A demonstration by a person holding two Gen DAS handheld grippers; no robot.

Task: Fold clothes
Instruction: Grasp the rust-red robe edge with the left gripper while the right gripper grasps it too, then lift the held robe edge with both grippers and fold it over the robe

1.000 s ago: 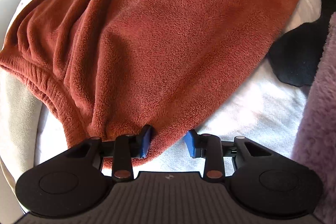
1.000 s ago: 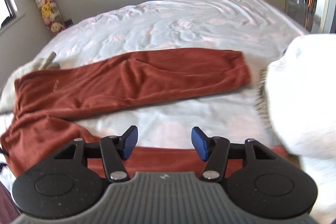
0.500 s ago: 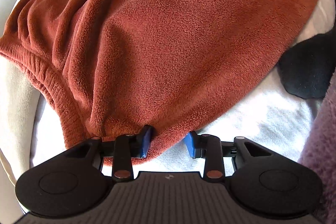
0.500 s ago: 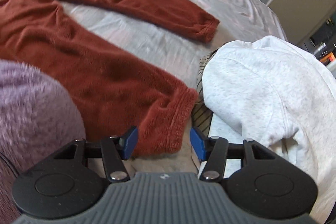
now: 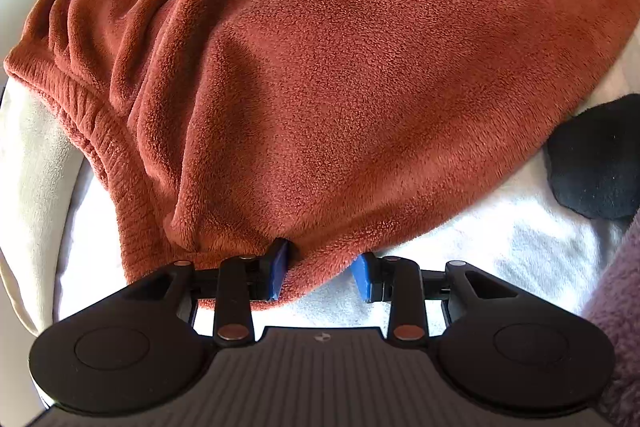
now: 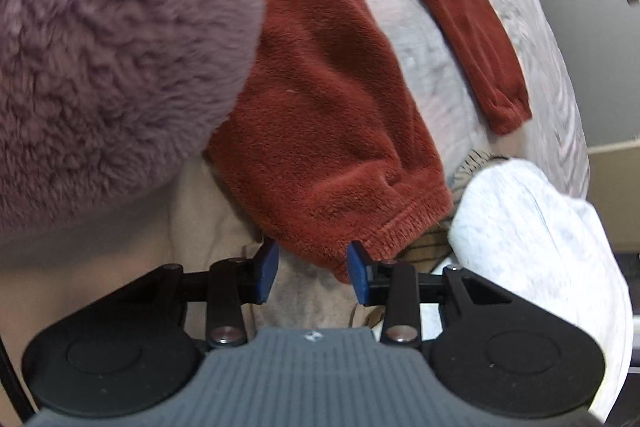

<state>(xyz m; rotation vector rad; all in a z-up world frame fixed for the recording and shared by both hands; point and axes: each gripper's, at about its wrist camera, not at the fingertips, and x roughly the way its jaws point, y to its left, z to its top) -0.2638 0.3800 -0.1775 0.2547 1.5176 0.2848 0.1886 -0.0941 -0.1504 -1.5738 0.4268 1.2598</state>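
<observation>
Rust-red fleece trousers [image 5: 340, 67] lie spread on the white bed sheet [image 5: 520, 247]. In the left wrist view their waist end fills the frame, with the ribbed waistband [image 5: 92, 131] at left. My left gripper [image 5: 320, 273] is open, its blue pads straddling the near edge of the fabric. In the right wrist view the near trouser leg [image 6: 332, 131] ends in a cuff [image 6: 400, 223] just ahead of my right gripper [image 6: 312, 273], which is open with the cuff's corner between its fingers. The far leg [image 6: 472, 15] stretches away at upper right.
A fluffy mauve garment [image 6: 112, 47] bulks at the left of the right wrist view and shows at the right edge [image 5: 616, 299] of the left wrist view. A light grey sweatshirt [image 6: 540, 247] lies right of the cuff, over a striped item [image 6: 472, 163]. A black cloth [image 5: 592, 159] lies right.
The right gripper swung from a wide look over the bed down to the near leg's cuff. The left gripper edged slightly farther onto the waist end. Both stayed open.
</observation>
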